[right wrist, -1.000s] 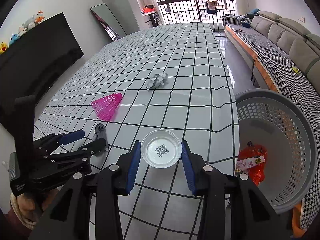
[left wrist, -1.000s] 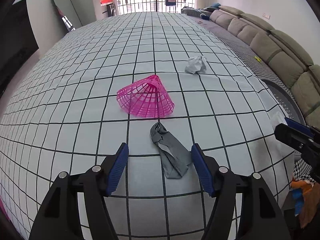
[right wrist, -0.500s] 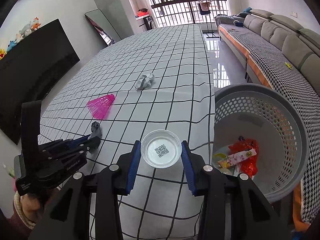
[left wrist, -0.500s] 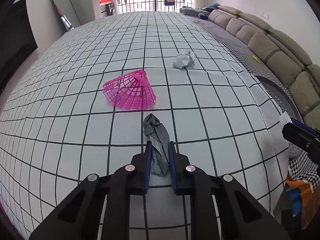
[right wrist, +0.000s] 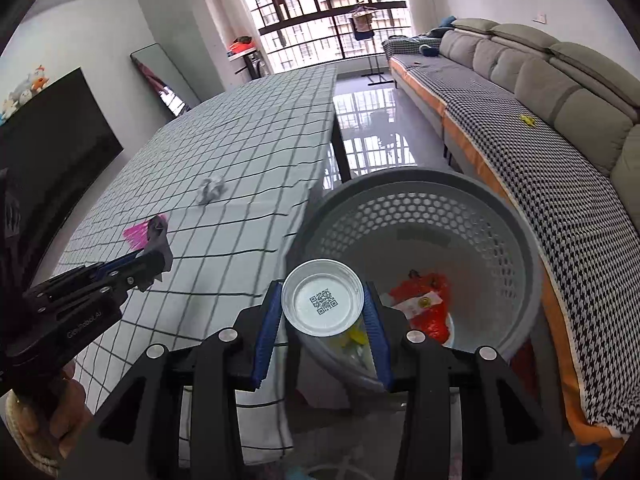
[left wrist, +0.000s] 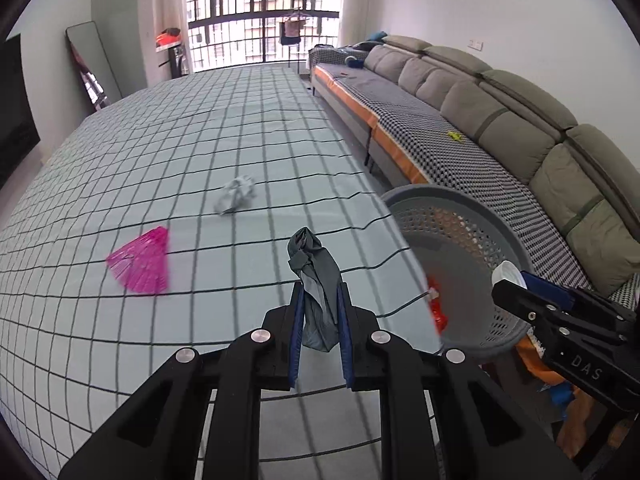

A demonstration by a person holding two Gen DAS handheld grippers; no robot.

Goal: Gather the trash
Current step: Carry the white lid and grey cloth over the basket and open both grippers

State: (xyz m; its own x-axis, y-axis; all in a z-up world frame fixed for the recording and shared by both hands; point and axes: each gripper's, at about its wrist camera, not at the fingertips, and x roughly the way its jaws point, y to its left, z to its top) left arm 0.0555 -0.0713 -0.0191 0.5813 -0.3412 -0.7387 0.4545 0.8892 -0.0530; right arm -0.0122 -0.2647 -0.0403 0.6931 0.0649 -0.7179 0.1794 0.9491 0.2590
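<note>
My left gripper (left wrist: pixel 319 304) is shut on a grey rag (left wrist: pixel 316 280) and holds it in the air above the checked table (left wrist: pixel 200 160). It also shows in the right wrist view (right wrist: pixel 158 254). My right gripper (right wrist: pixel 322 304) is shut on a round foil dish (right wrist: pixel 322 302) with a QR code, held over the near rim of the grey perforated basket (right wrist: pixel 460 208). The basket (left wrist: pixel 460 216) holds red and yellow wrappers (right wrist: pixel 424 312). A pink mesh cone (left wrist: pixel 140 262) and a crumpled paper ball (left wrist: pixel 236 196) lie on the table.
A long grey sofa (left wrist: pixel 500 120) with a houndstooth cover runs along the right. The basket stands on the floor between table edge and sofa. A dark TV (right wrist: pixel 52 152) and a leaning mirror (right wrist: pixel 160 76) stand at the left, and a barred window is at the far end.
My left gripper lifted the grey rag off the table and swung right toward the basket. My right gripper carried the foil dish from above the table to above the basket.
</note>
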